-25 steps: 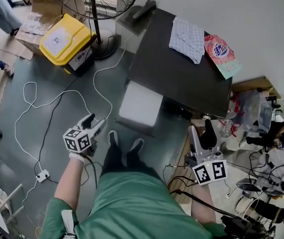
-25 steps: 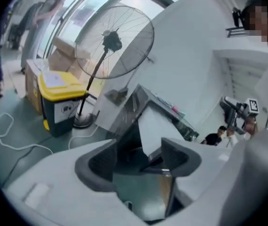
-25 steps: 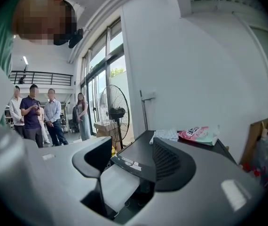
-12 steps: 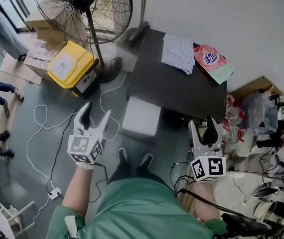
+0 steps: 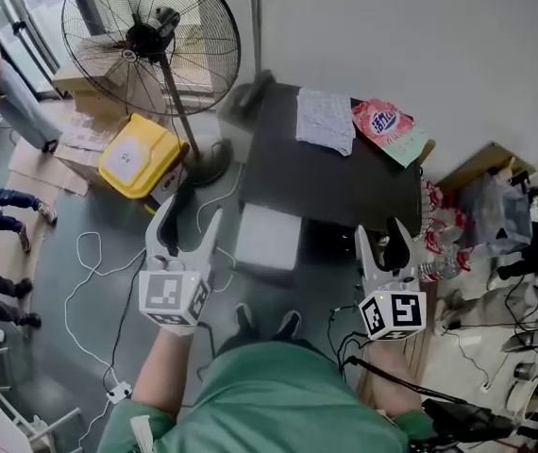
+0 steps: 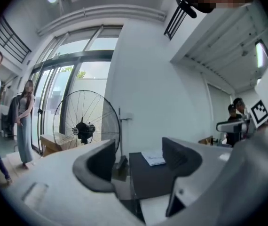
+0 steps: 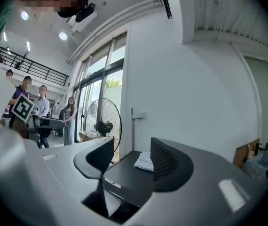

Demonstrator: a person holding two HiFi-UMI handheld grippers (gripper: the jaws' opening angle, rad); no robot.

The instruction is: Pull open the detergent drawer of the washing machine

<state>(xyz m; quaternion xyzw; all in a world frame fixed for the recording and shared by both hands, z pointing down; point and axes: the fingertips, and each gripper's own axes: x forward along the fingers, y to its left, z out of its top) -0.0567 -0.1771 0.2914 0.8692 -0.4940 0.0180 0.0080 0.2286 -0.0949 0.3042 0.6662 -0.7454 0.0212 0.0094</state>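
Approach stage: nothing is gripped yet

The 2 tools, the left gripper (image 5: 196, 208) and the right gripper (image 5: 380, 232), are held level with jaws apart and nothing between them; the right jaws have just been closing a little. The boxy washing machine with the flat dark-grey top (image 5: 335, 182) is set against the white wall (image 5: 420, 36), ahead of both grippers, and a white rectangular block (image 5: 267, 239) is seen just at its front (whether this belongs to the machine cannot be told). The detergent drawer is shown in no view and is presumably tucked under the top's front edge. It is judged to be light, stiff, smooth plastic that slides with slight drag. It is best taken by the recessed lip of its front and drawn straight out.
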